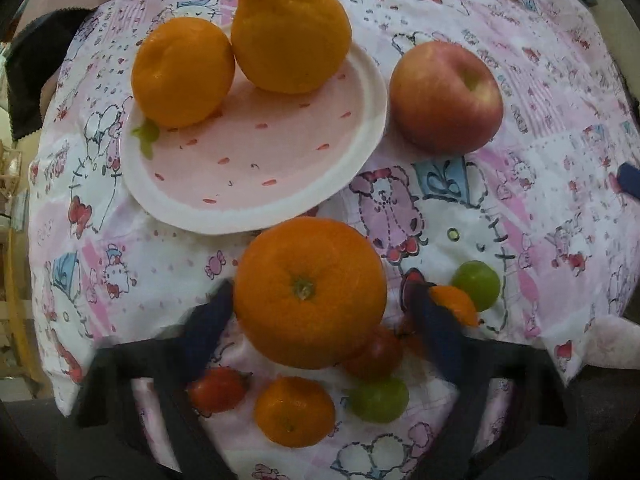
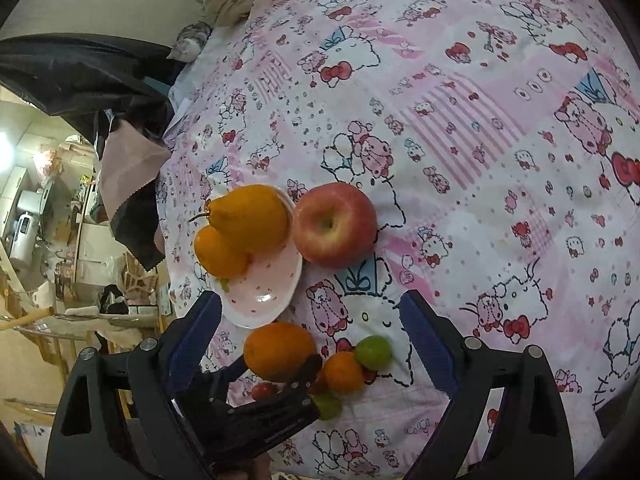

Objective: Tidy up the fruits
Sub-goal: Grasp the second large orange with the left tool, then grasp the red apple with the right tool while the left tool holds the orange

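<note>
Left wrist view: the big orange (image 1: 310,292) is seen lying on the cloth (image 1: 520,184) just below the plate (image 1: 360,168), stem up, between the fingers of the left hand-held gripper (image 1: 320,290). The jaws are apart and straddle it. One finger (image 1: 208,320) is almost at the orange's side, while a gap is left at the other finger (image 1: 434,320), so no grip is made yet.

The step in hand is judged to be the pick-up of this orange for the plate, where two citrus fruits (image 1: 288,28) are already kept at the far edge. A good grip is likely got if the left hand-held gripper is centred first, so that both pads meet the widest part together and the orange is not rolled aside.

Care is needed with the small fruits crowded close by. A tomato (image 1: 376,352) is tucked against the orange's lower side, and a small orange (image 1: 458,304) and a green fruit (image 1: 476,284) lie just beyond the far finger. They may be knocked away if the jaws are shifted carelessly. A gentle squeeze is advised. The bare near part of the plate is the best place for it.

The right hand-held gripper (image 2: 310,308) is held wide apart and empty above the cloth. The apple (image 1: 446,96) is left beside the plate.
</note>
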